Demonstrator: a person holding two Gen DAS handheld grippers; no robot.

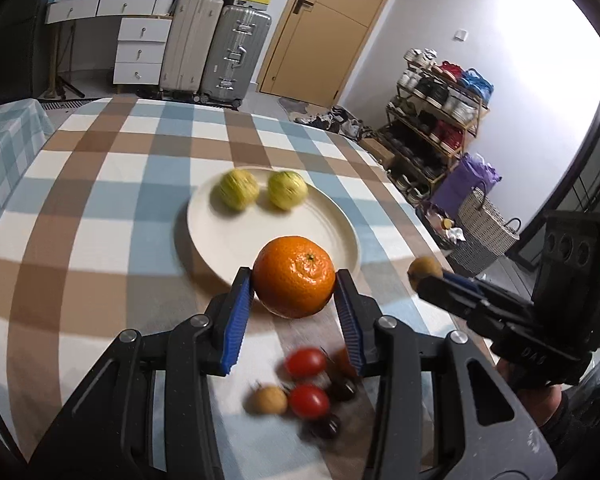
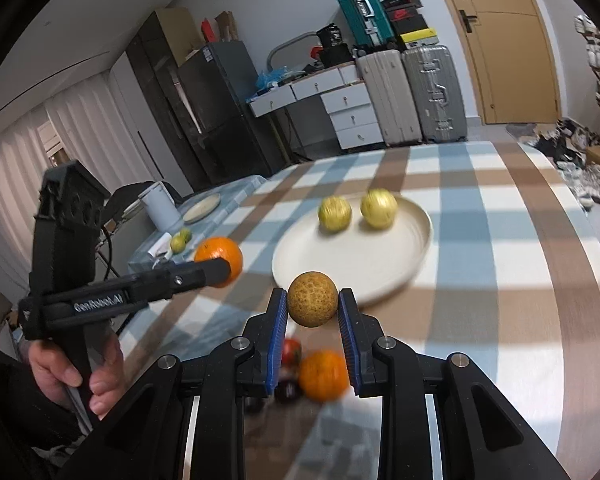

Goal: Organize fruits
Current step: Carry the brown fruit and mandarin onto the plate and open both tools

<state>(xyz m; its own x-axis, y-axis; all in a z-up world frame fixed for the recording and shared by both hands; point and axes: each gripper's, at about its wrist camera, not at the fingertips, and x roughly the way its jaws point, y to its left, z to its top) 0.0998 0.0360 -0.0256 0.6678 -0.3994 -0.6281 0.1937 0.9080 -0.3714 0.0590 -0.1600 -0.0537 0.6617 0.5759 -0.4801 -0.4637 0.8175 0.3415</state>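
Left tool (image 1: 294, 280), marked "GenRobot.AI", clamps an orange (image 1: 294, 276); right tool (image 2: 313, 300) clamps a small brown fruit (image 2: 312, 298). Both hang above the checked surface (image 1: 100, 220), near the plate (image 1: 236, 248) bearing two green fruits (image 1: 239, 189).

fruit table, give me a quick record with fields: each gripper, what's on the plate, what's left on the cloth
left gripper: shut on orange
right gripper: shut on small brown fruit
plate: two yellow-green fruits
checked cloth: cherry tomatoes, another small brown fruit, dark cherries, a second orange
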